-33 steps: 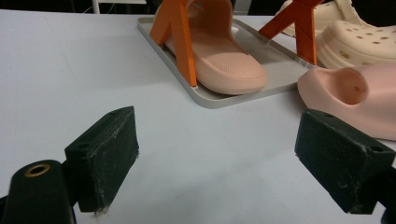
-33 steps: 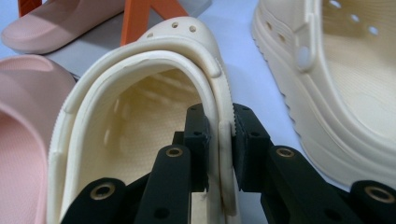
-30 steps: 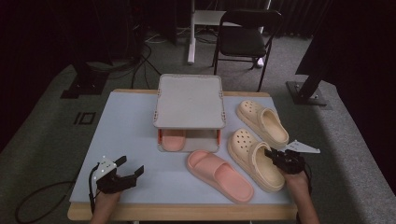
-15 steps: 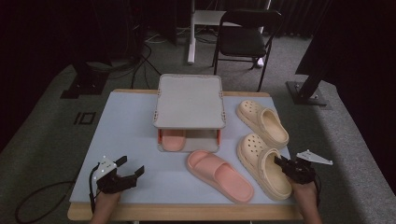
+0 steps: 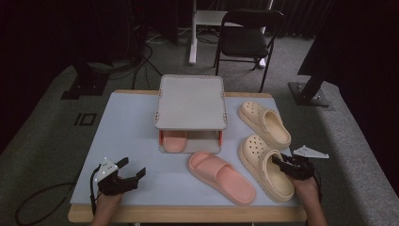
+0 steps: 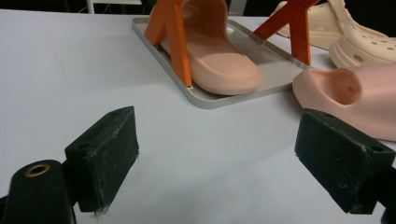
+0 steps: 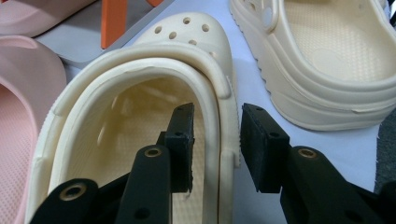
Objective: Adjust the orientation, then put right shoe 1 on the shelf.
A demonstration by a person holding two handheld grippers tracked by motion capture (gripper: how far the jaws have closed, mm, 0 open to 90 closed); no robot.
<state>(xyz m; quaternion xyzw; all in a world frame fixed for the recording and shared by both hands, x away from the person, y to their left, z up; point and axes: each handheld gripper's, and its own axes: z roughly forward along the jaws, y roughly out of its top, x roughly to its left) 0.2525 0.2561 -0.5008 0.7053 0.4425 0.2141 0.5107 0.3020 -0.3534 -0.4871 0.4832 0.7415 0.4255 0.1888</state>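
Clog [image 5: 266, 167] shifted nearer; right gripper [image 7: 217, 140] jaws just been opening, astride its rim.

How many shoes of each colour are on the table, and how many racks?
Cream clogs: 2, the near one at the right gripper, the far one behind it.
Pink slides: 2, one on the bare table, one on the rack's lower tray.
Grey racks with orange legs: 1.
Total: 5 things.
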